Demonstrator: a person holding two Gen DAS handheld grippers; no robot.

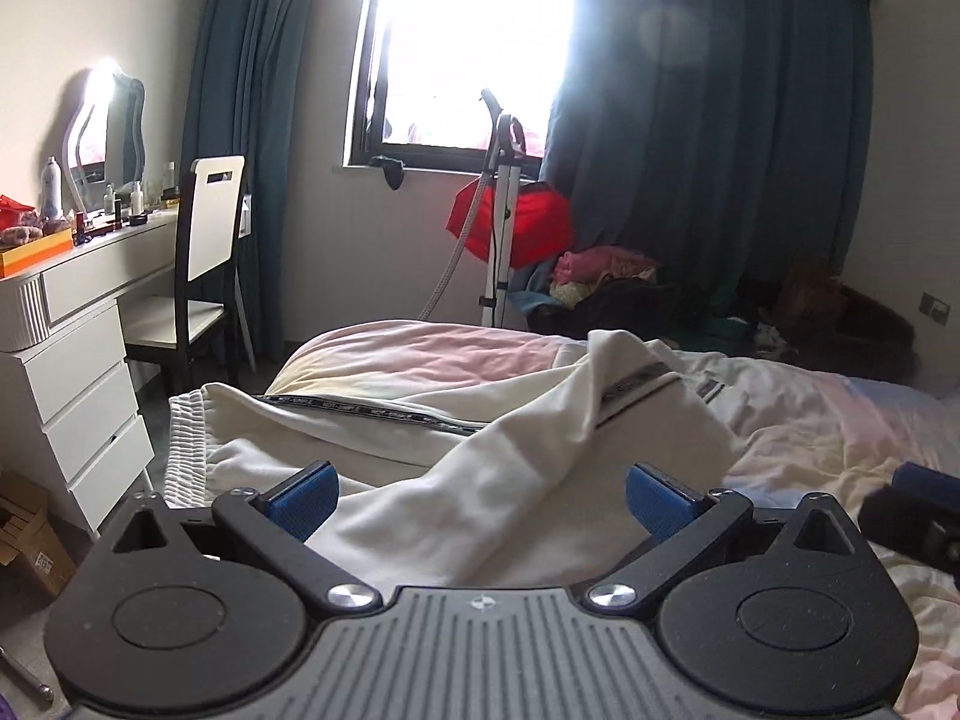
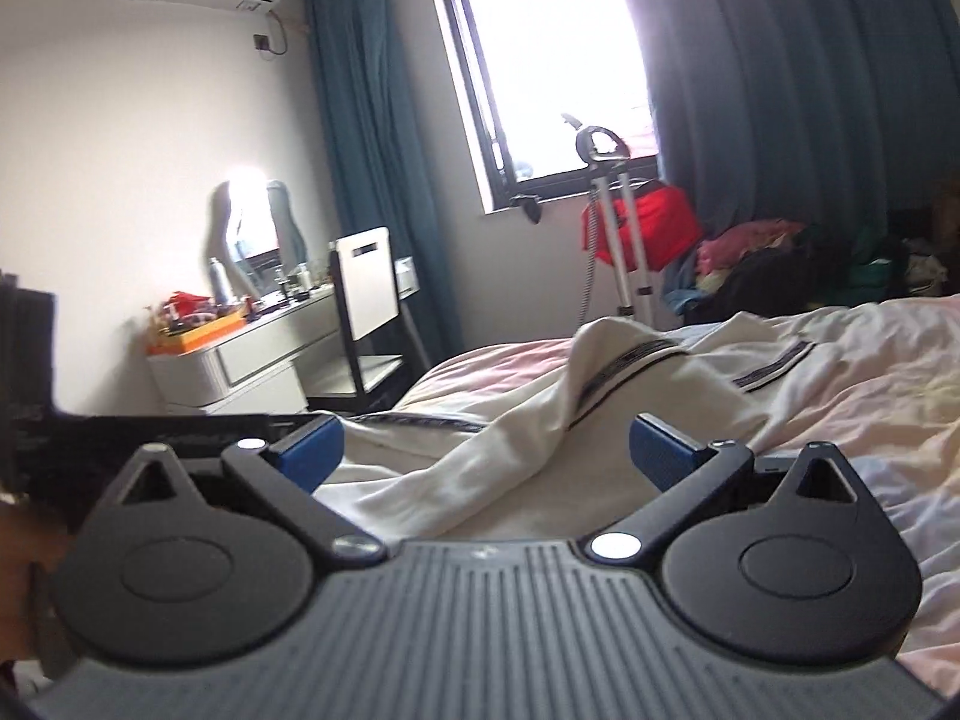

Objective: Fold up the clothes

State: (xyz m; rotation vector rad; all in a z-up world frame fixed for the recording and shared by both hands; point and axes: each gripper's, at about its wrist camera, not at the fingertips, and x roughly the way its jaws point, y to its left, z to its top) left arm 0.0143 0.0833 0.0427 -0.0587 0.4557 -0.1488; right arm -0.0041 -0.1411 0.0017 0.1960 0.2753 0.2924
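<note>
A cream-white pair of trousers [image 1: 480, 480] with a dark lettered side stripe lies rumpled on the bed [image 1: 840, 450]. Its ribbed waistband hangs at the bed's left edge, and one leg is bunched up into a ridge. My left gripper [image 1: 480, 495] is open, its blue pads on either side of the cloth, which lies loose between them. In the right wrist view the same trousers [image 2: 510, 456] lie just ahead. My right gripper [image 2: 486, 453] is open over the cloth and holds nothing. The other gripper shows as a dark shape at the left edge [image 2: 36, 372].
A white dressing table [image 1: 78, 324] with a mirror and bottles stands on the left, with a white chair [image 1: 204, 264] beside it. A garment steamer stand [image 1: 501, 204] with a red cloth and a pile of clothes [image 1: 606, 282] sit under the window. Cardboard boxes [image 1: 30, 540] lie on the floor.
</note>
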